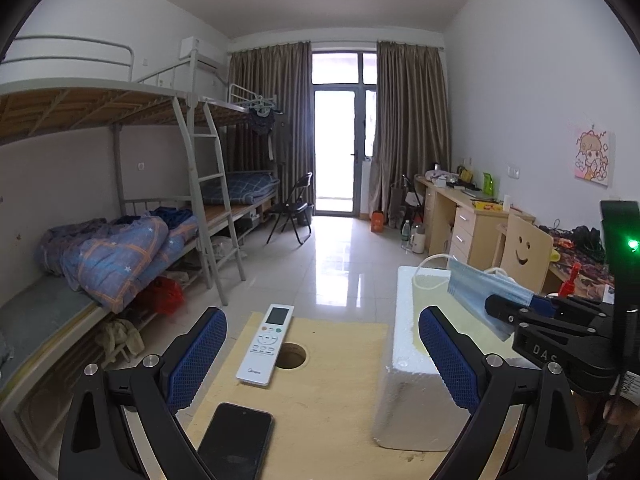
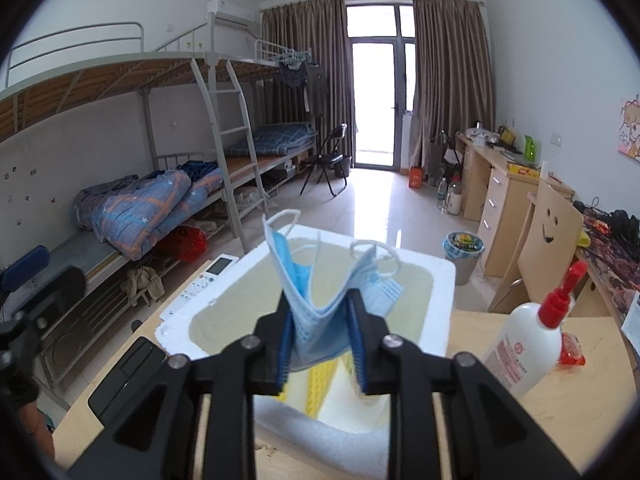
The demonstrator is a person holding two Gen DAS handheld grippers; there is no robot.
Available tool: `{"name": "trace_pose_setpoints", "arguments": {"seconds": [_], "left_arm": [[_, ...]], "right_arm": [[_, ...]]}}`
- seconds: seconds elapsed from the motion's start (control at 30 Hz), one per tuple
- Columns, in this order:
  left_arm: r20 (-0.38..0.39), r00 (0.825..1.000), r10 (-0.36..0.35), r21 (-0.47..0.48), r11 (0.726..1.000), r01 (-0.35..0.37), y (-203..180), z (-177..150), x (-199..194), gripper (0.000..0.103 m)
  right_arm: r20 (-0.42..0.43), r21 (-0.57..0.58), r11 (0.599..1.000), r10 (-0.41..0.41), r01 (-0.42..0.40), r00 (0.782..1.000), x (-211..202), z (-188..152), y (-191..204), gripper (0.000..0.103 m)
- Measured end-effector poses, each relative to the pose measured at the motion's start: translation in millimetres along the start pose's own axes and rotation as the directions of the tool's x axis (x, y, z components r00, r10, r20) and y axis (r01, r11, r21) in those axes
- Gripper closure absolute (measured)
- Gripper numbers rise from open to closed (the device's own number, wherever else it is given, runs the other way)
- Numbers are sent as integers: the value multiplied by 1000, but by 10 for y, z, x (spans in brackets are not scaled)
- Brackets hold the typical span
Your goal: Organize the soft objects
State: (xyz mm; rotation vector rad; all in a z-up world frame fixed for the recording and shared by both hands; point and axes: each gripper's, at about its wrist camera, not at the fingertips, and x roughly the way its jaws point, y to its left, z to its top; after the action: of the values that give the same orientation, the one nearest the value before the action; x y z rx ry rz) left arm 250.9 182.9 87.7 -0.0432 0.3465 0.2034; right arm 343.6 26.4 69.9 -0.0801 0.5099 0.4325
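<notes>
At the bottom of the left wrist view, the left gripper (image 1: 322,356) holds its blue-padded fingers (image 1: 198,354) spread wide with nothing between them, above a light wooden desk (image 1: 340,392). On the desk between the fingers lie a white remote control (image 1: 266,344), beside a round hole in the board, and a black phone (image 1: 236,442) at the lower centre. Right of them stands a white foam box (image 1: 408,384). At the right edge of the frame the right gripper (image 1: 516,306) reaches in over the box, pinching a blue face mask (image 1: 480,292) whose white ear loop hangs toward the box rim. A bunk bed with a blue quilt (image 1: 116,264) fills the left side.

In the lower centre of the right wrist view, the right gripper (image 2: 320,332) has its fingers (image 2: 284,344) drawn narrow on the face mask (image 2: 320,292), which is folded into a V between them, its two ends and ear loops sticking upward. The mask hangs directly above the open foam box (image 2: 440,280), whose inside is pale yellowish. Something yellow shows in the box under the mask; I cannot tell what it is. To the right on the desk (image 2: 568,412) stands a tilted white bottle with a red nozzle (image 2: 528,340). The remote control (image 2: 206,280) lies left of the box, and the left gripper is a dark shape at the left edge.
</notes>
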Motion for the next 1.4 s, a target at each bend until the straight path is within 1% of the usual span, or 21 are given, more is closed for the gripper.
{"name": "trace_pose_setpoints", "arguments": {"seconds": [0.07, 0.1, 0.13, 0.17, 0.2, 0.23, 0.27, 0.57, 0.67, 0.8, 0.87, 0.93, 1.07, 1.4], "left_arm": [[4, 1000, 2, -5, 1000, -2, 11, -16, -20, 6], [3, 1000, 1, -6, 1000, -1, 14, -26, -26, 6], [1, 1000, 1, -7, 1000, -1, 18, -30, -24, 6], [-1, 1000, 1, -8, 1000, -1, 10, -37, -26, 6], [-3, 1000, 1, -8, 1000, -1, 6, -39, -24, 6], [-3, 1000, -1, -7, 1000, 1, 22, -37, -23, 6], [-3, 1000, -2, -7, 1000, 2, 22, -37, -27, 6], [9, 1000, -1, -13, 1000, 1, 21, -33, -126, 6], [21, 1000, -3, -13, 1000, 3, 19, -24, -182, 6], [36, 999, 5, -1, 1000, -5, -30, -6, -312, 6], [38, 999, 6, -12, 1000, -6, -42, 4, -372, 6], [43, 999, 3, -11, 1000, -2, -57, 1, -454, 6], [60, 998, 6, 3, 1000, -6, -98, -16, -624, 6], [101, 994, -33, 24, 999, 31, -182, -126, -1133, 6]], "right_arm": [[-13, 3, 1000, 3, -3, 1000, 26, -21, 0, 63], [-15, 5, 1000, 6, -6, 1000, 31, -26, -3, 55], [-17, 6, 1000, 4, -4, 1000, 35, -33, -2, 45], [-21, 5, 1000, -1, 1, 1000, 36, -41, 2, 39], [-26, 5, 1000, -2, 2, 1000, 37, -49, -2, 29], [-31, 4, 1000, 0, 0, 1000, 35, -54, 6, 20], [-31, 5, 1000, 2, -2, 1000, 26, -60, 19, 19], [1, -11, 1000, 1, -1, 1000, -164, -42, 55, 16], [18, -19, 1000, -5, 6, 1000, -296, -43, 58, 15], [63, -6, 1000, -10, 10, 998, -555, -42, 56, 14], [80, -6, 1000, -8, 8, 997, -673, -39, 63, 9], [105, -2, 1000, -4, 5, 995, -810, -40, 62, 4], [145, 8, 1000, -19, 18, 989, -1019, -76, 67, 0], [162, 8, 1000, -20, 19, 987, -1372, -272, 60, 0]]}}
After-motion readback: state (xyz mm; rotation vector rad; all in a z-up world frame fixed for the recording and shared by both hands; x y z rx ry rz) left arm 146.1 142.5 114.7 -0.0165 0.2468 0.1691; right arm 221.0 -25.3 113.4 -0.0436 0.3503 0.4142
